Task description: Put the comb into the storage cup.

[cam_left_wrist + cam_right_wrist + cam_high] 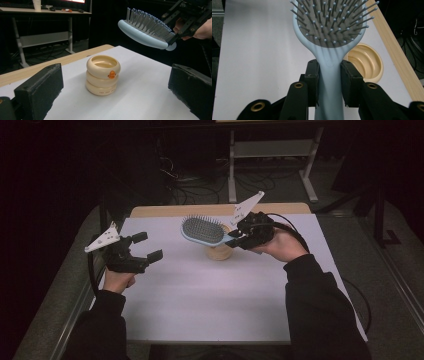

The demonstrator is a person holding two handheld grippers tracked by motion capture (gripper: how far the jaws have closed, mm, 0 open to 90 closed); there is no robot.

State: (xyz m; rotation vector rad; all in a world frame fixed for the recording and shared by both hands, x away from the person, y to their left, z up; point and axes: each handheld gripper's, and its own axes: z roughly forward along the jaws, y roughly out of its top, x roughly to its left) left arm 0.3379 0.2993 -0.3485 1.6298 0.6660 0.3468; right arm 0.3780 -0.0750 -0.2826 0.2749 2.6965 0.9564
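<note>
Above empty cream cup [103,75]: hairbrush [329,30] clamped in right gripper [329,82]; left gripper [147,246] jaws wide

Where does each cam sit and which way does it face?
High view: above the person's side, facing forward and down on the table; both forearms, left gripper, right gripper.
Left gripper view: rides it, facing the cream cup; its jaws.
Right gripper view: along the hairbrush; its jaws.
Shared: hairbrush, cup.

Left gripper [148,246] agape (raised); right gripper [239,236] clamped.
</note>
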